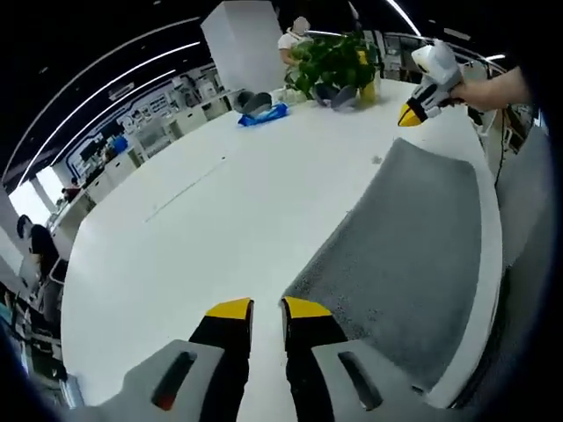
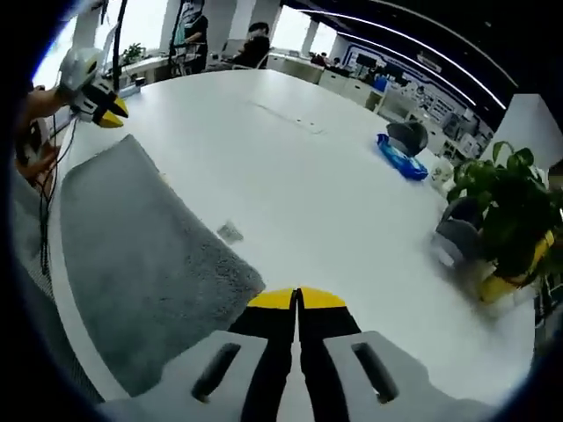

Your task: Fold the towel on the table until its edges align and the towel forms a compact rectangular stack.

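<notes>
In the left gripper view, your left gripper rises from the bottom with its yellow-tipped jaws a narrow gap apart and nothing between them; it sits over the white table, just beside the near corner of the grey towel; the towel lies flat and unfolded along the table's right edge, running away from you; at its far end your right gripper comes in from the right, held in your hand, its yellow tip just above the table beyond the towel's far corner; whether those jaws are parted you cannot tell from here; further back stand a potted plant in a yellow pot, a blue packet and a white pillar.

In the right gripper view, your right gripper has its jaws pressed together, holding nothing, over bare table just past the towel's corner; the towel spreads to the left along the table edge; your left gripper hovers at its far end; a small grey tag lies on the table beside the towel's edge; the plant and blue packet sit to the right.
</notes>
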`<state>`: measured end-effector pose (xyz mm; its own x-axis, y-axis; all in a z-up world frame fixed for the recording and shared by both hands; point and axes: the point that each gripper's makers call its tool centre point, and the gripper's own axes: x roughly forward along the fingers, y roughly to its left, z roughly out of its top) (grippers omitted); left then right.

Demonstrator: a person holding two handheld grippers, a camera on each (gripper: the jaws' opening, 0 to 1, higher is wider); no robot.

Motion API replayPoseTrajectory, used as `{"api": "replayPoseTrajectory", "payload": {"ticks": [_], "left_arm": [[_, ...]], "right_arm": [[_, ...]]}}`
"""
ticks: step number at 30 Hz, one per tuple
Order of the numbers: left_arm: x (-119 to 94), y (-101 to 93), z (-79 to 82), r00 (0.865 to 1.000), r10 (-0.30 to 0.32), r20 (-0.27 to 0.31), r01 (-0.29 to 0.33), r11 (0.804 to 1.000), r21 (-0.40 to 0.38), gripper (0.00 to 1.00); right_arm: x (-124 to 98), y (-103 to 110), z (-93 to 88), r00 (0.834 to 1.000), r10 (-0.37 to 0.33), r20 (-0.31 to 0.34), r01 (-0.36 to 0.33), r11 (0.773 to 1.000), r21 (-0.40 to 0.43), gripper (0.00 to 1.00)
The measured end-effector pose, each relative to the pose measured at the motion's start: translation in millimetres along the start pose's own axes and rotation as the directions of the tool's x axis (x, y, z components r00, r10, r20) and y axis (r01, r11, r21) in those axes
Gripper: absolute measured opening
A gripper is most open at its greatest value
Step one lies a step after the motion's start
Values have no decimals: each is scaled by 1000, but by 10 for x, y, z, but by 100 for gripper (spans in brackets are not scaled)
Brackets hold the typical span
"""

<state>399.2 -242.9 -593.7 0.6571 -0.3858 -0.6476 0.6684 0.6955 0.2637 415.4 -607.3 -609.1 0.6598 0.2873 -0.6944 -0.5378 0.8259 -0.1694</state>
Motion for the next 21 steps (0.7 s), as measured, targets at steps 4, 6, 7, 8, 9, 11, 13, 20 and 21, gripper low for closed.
{"api": "replayPoseTrajectory", "payload": {"ticks": [4, 6, 7, 8, 9, 11, 13, 20, 21], "left_arm": [[-20, -307, 283, 997, -58, 53, 56, 998, 43, 13], [-9, -530, 370, 993, -105, 48, 101, 992, 80, 12], [4, -675, 408, 990, -136, 44, 132, 987, 87, 12], [20, -778, 440, 986, -160, 46, 156, 984, 91, 12], [39, -917, 480, 980, -192, 52, 188, 979, 82, 12], [66, -1117, 545, 969, -239, 67, 236, 970, 55, 12], [84, -1425, 645, 943, -313, 109, 317, 948, -22, 12], [216, -2304, 747, 894, -441, 75, 438, 897, 51, 11], [227, -2387, 752, 891, -448, 80, 446, 894, 39, 11]], "right_arm": [[-33, 86, 26, 999, 28, 33, -28, 1000, -3, 0], [-10, 203, 36, 997, 56, 49, -57, 998, 19, 0], [-6, 251, 53, 996, 62, 67, -64, 997, 36, 0], [0, 342, 67, 993, 75, 90, -81, 995, 62, 0], [1, 406, 69, 991, 87, 99, -95, 992, 82, 0], [8, 597, 65, 985, 131, 115, -144, 982, 119, 0], [20, 825, 22, 974, 202, 106, -218, 961, 170, 0], [-16, 1516, -86, 935, 353, 24, -352, 935, -40, 0], [-37, 1572, -62, 929, 369, 15, -366, 927, -85, 0]]}}
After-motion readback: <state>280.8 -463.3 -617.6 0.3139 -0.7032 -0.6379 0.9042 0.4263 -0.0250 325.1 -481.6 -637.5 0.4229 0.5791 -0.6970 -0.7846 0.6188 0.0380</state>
